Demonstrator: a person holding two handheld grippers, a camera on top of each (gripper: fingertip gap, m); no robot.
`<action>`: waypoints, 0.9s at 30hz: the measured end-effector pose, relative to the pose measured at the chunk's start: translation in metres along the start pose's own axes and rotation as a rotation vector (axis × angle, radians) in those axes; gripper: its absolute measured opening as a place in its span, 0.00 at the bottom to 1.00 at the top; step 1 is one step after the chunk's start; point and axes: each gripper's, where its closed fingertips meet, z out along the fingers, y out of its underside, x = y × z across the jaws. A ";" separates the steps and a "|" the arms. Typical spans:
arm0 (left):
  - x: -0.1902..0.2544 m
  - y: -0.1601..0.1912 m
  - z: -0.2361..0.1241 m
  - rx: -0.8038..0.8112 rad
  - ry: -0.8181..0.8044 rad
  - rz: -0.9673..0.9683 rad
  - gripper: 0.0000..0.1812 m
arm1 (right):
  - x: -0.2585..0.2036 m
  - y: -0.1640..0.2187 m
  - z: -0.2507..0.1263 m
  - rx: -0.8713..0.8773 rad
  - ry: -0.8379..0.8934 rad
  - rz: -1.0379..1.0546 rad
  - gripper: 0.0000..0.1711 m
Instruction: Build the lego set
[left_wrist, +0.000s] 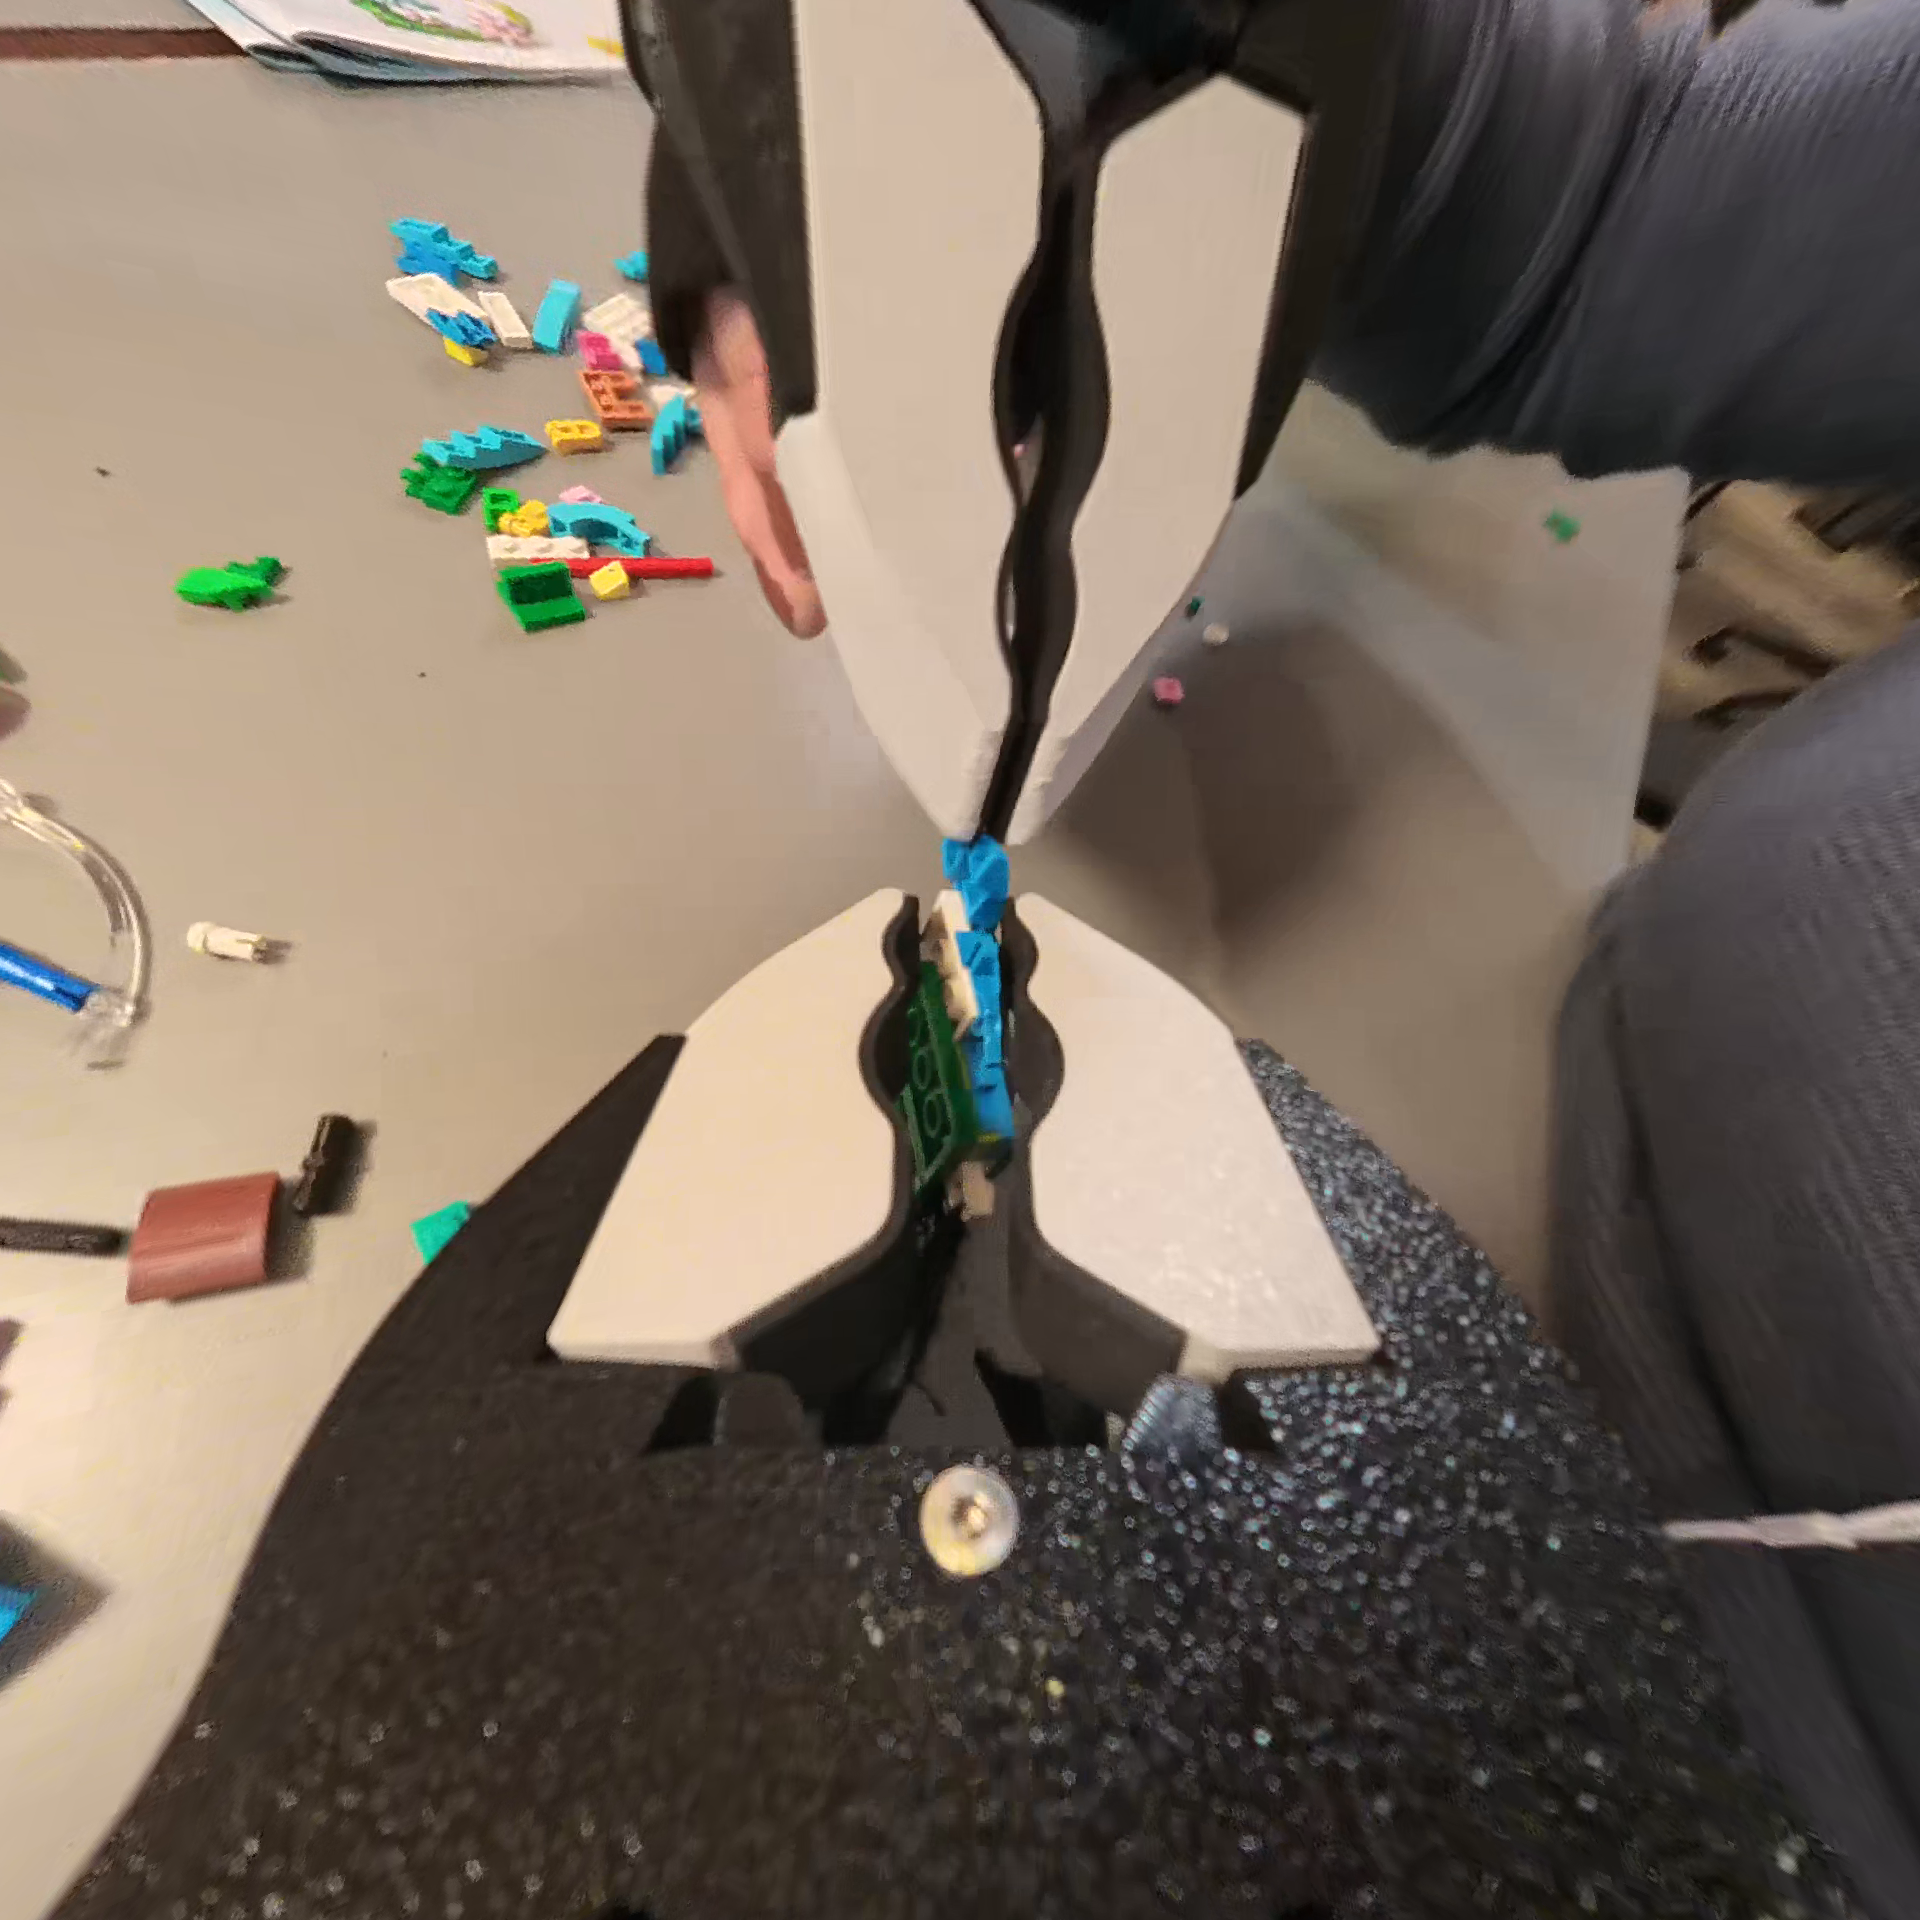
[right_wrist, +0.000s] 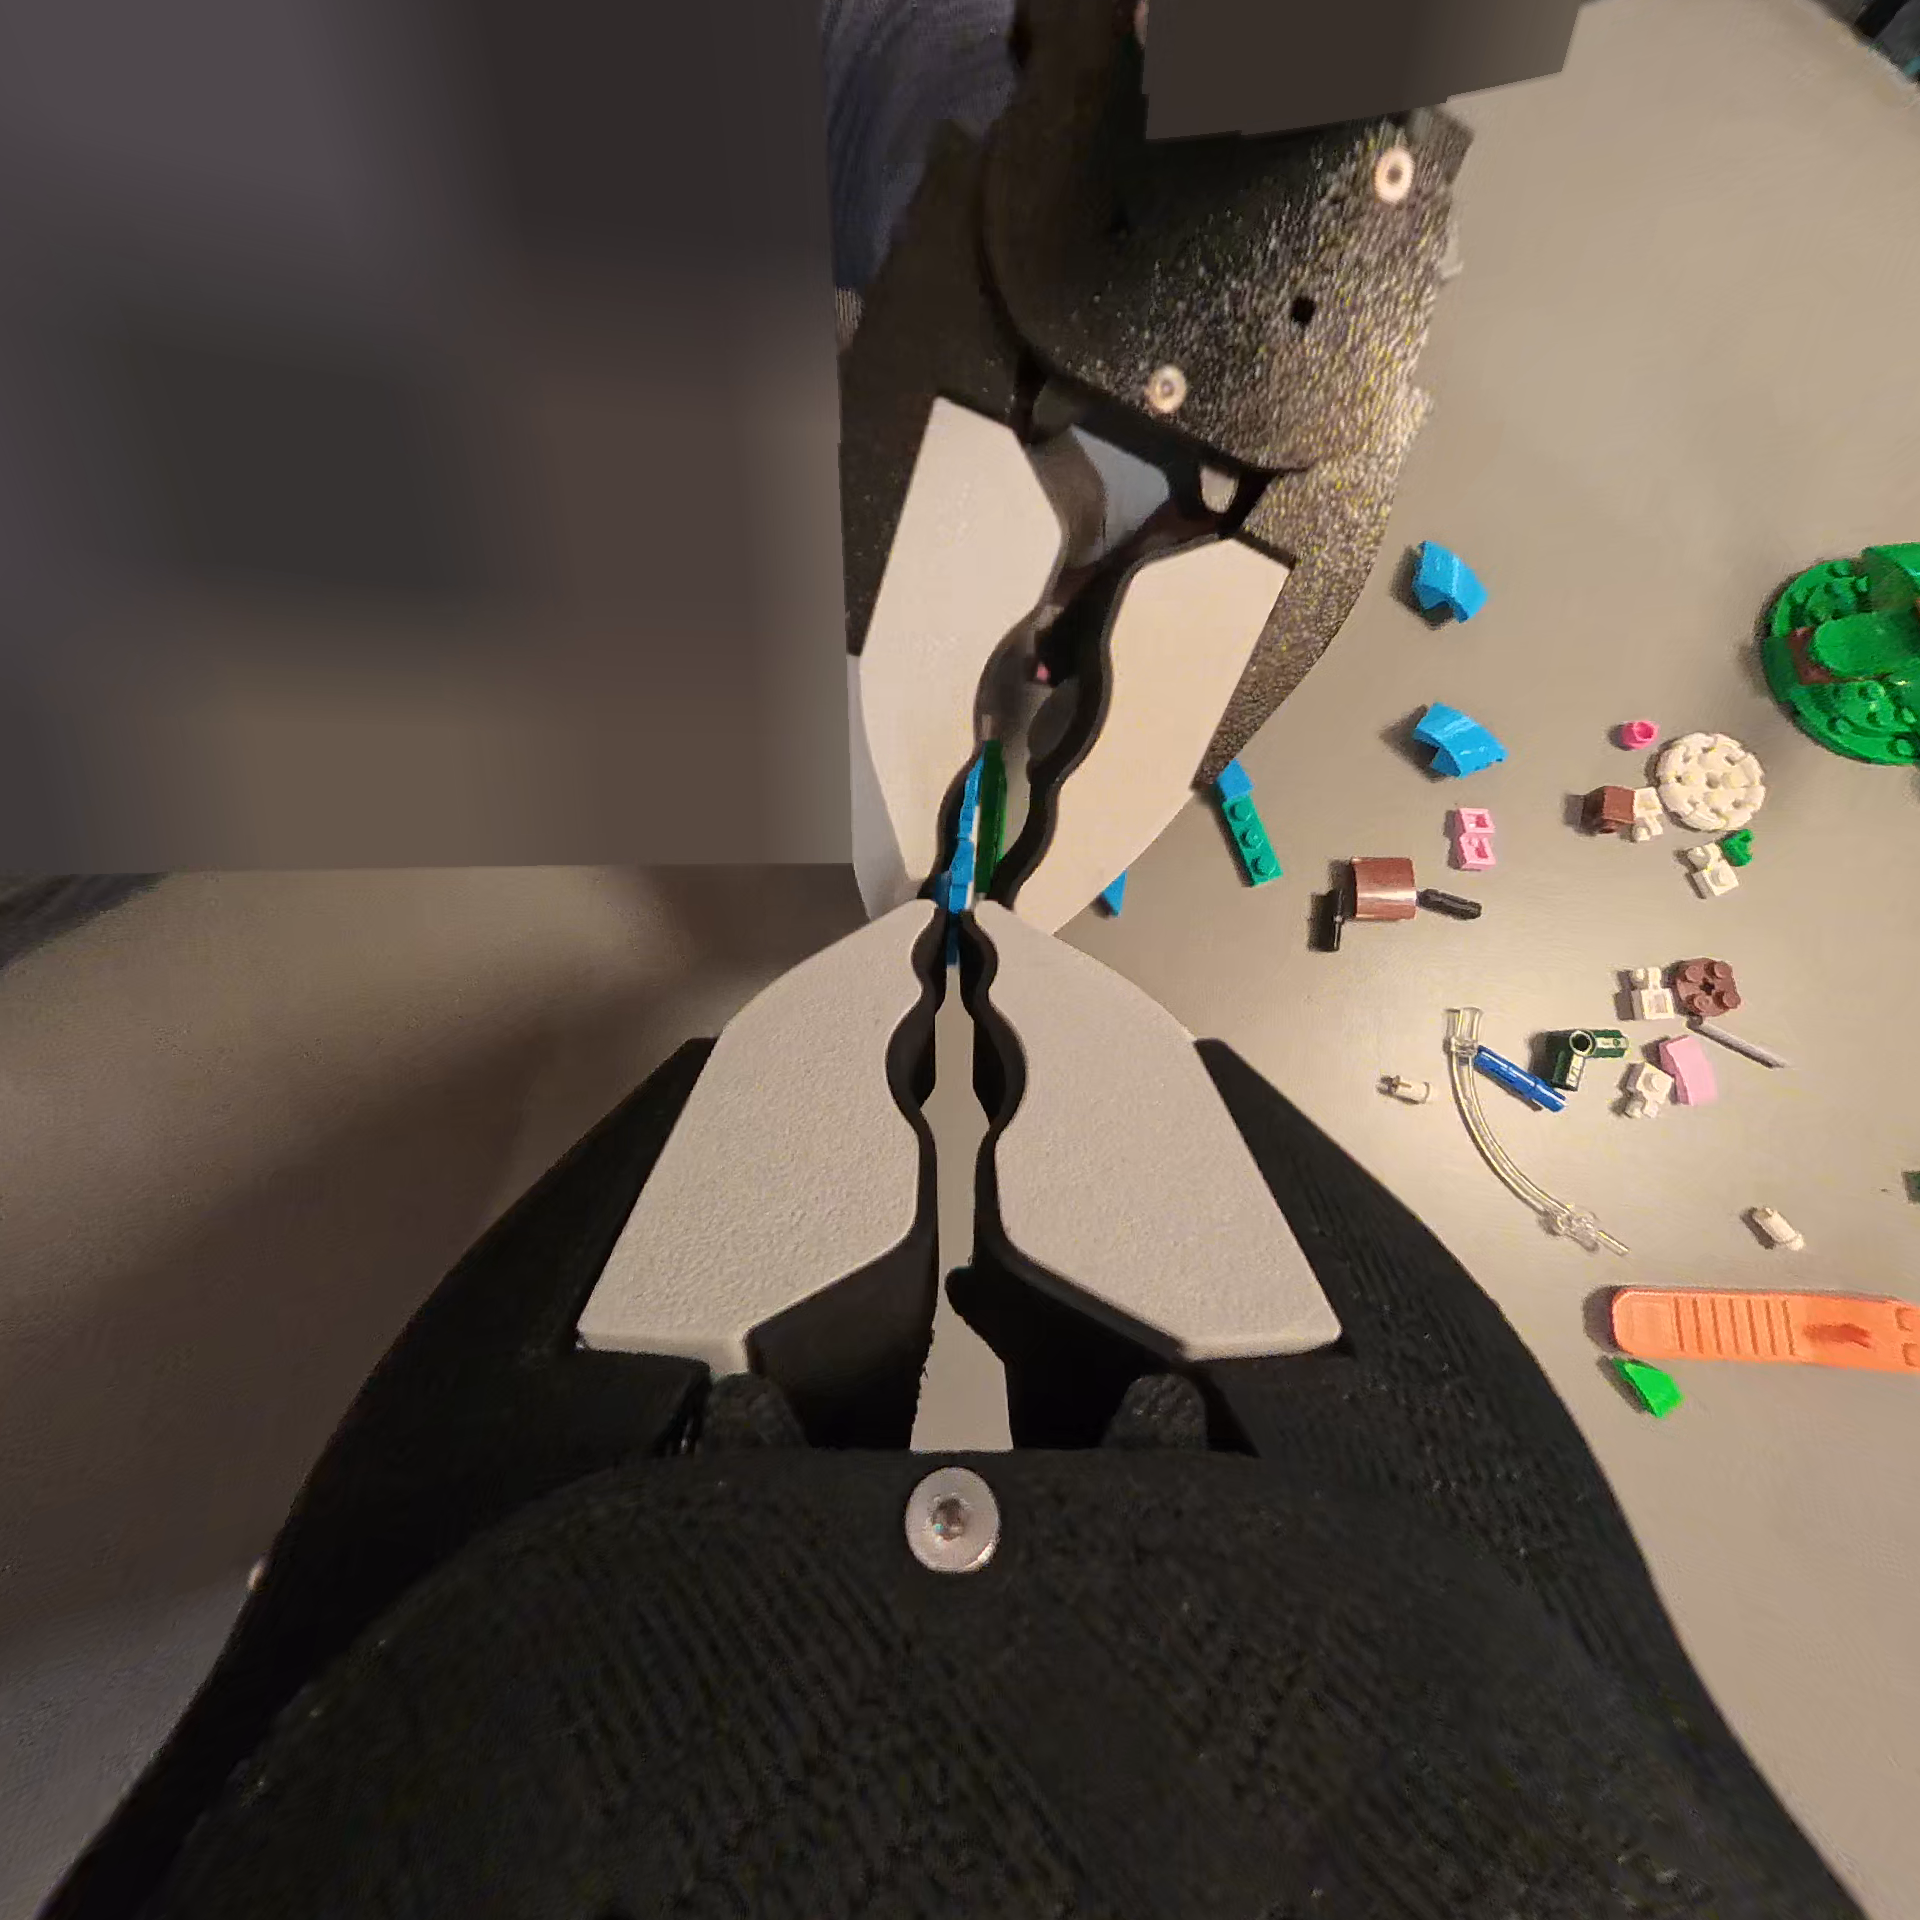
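Observation:
In the left wrist view my left gripper (left_wrist: 966, 920) is shut on a small lego assembly (left_wrist: 948, 1070), a green plate stacked with white and blue pieces, held on edge between the pads. My right gripper (left_wrist: 987, 826) comes in from above, tip to tip with the left. It is shut on a blue piece (left_wrist: 979, 868) that touches the top end of the assembly. In the right wrist view my right gripper (right_wrist: 951, 914) shows a thin blue sliver (right_wrist: 951, 940) between its tips. Opposite it, the left gripper (right_wrist: 961, 888) holds the blue and green assembly (right_wrist: 982, 810). Both are held above the grey table (left_wrist: 520, 831).
A pile of loose bricks (left_wrist: 540, 416) and an instruction booklet (left_wrist: 416, 36) lie far left. A brown curved piece (left_wrist: 203, 1236) and a clear tube (left_wrist: 114, 925) lie nearer. In the right wrist view an orange brick separator (right_wrist: 1766, 1325), a green round build (right_wrist: 1849, 665) and small parts lie right. Only a small space, under 4 cm, lies between the two pairs of fingers.

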 end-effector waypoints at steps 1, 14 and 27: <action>-0.001 0.000 -0.002 0.002 0.014 -0.026 0.08 | 0.002 -0.001 0.000 0.009 -0.003 0.011 0.00; -0.013 0.016 -0.012 -0.014 0.091 -0.211 0.14 | 0.018 -0.003 0.017 0.058 -0.022 0.071 0.00; -0.018 0.029 -0.027 -0.085 0.007 -0.076 0.10 | 0.028 -0.006 0.029 0.099 -0.072 0.141 0.00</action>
